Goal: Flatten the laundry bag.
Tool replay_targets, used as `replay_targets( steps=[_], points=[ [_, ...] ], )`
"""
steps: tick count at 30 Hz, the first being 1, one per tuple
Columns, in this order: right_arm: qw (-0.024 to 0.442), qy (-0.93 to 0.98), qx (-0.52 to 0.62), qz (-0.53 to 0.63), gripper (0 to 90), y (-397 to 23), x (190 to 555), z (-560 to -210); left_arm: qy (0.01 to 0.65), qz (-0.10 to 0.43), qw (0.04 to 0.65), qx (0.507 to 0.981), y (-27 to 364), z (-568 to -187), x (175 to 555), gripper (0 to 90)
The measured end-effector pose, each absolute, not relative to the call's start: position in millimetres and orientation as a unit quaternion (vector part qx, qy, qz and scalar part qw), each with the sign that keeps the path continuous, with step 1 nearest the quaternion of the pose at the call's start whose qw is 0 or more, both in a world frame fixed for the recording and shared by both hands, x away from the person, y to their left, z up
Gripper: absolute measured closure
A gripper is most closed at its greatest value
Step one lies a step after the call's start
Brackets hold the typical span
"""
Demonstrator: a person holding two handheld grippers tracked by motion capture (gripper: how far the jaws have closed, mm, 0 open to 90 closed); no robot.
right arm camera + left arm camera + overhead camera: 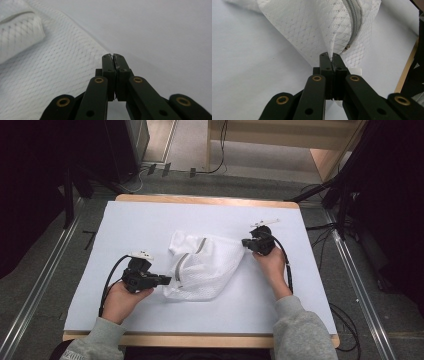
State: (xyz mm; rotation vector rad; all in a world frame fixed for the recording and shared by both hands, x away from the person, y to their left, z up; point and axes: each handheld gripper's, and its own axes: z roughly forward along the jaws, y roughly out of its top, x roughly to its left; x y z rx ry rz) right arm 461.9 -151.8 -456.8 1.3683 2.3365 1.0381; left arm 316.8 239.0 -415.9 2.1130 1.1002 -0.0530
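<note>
At the lower left of the high view the left gripper (pixel 165 280) meets the near left edge of the white mesh bag (pixel 210 265), which lies crumpled at the middle of the white table (pixel 130 225). In the left gripper view its jaws are clamped together on a fold of the mesh, just beside the lower end of the grey zipper (pixel 355 22). At the right of the high view the right gripper (pixel 245 243) touches the bag's upper right corner; in the right gripper view its jaws stand pressed together at the cloth's edge, and whether cloth lies between them I cannot tell. Bare table runs wide on every side of the bag, out to the wooden rim (pixel 210 200).
</note>
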Motion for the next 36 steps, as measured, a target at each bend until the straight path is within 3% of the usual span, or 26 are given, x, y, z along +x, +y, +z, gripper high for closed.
replay_targets(
  steps=[9, 15, 17, 18, 25, 36],
  points=[
    [0.126, 0.799, 0.485, 0.332, 90.0, -187.1, 440.7, -460.4, 0.417, -0.060, 0.358, 0.833, 240.3, -423.5, 291.5, 89.8],
    [0.119, 0.803, 0.482, 0.329, 87.5, -186.8, 438.6, -464.1, 0.409, -0.043, 0.380, 0.829, 244.1, -418.7, 286.0, 74.0],
    [0.125, 0.800, 0.471, 0.349, 79.0, -186.9, 436.3, -458.3, 0.413, -0.035, 0.396, 0.820, 249.0, -413.4, 288.2, 70.4],
    [0.125, 0.800, 0.471, 0.349, 79.0, -186.9, 436.3, -458.3, 0.413, -0.030, 0.398, 0.818, 251.0, -411.4, 289.5, 70.4],
    [0.132, 0.798, 0.456, 0.373, 69.0, -186.8, 417.9, -443.3, 0.432, -0.011, 0.389, 0.814, 260.5, -406.4, 326.7, 63.8],
    [0.108, 0.802, 0.445, 0.384, 65.9, -184.7, 394.3, -442.3, 0.448, 0.008, 0.360, 0.818, 256.3, -421.8, 397.3, 60.5]
  ],
)
